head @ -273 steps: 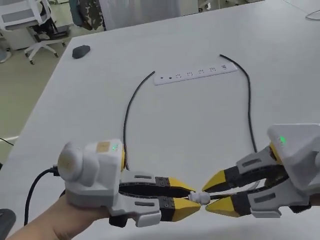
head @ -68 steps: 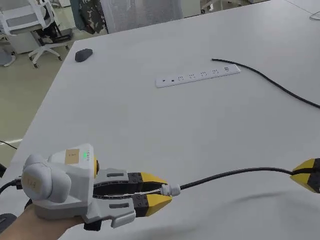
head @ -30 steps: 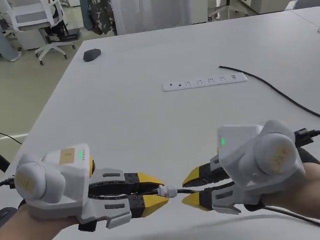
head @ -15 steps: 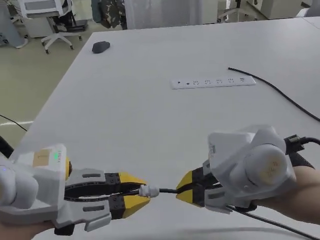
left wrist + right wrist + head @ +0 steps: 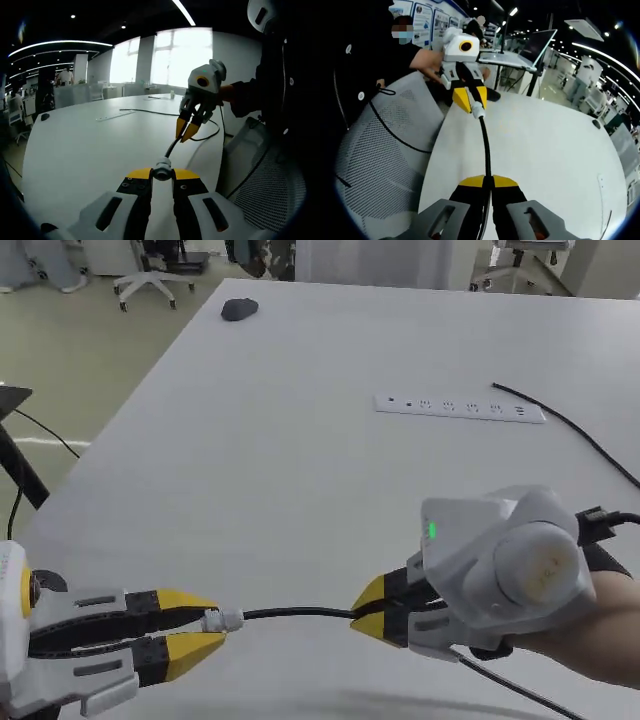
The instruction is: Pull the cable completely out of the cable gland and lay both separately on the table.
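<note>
My left gripper [image 5: 205,632] [image 5: 162,174] is shut on the white cable gland [image 5: 224,620] [image 5: 162,169] [image 5: 479,111] above the table's near edge. A short run of black cable [image 5: 296,614] [image 5: 172,148] [image 5: 486,145] stretches from the gland to my right gripper [image 5: 364,610] [image 5: 488,184], which is shut on the cable. The two grippers point at each other, a hand's width apart. Behind the right gripper the cable trails off over the table towards the far right [image 5: 570,430].
A white power strip [image 5: 460,407] lies at the far middle of the white table [image 5: 300,470], with a dark computer mouse [image 5: 239,308] near the far left corner. Office chairs [image 5: 145,270] stand beyond the table. A mesh chair [image 5: 270,185] sits close to the table's near edge.
The left gripper has drawn away to the left with the gland, so more cable now shows between the two grippers. The head camera has also shifted.
</note>
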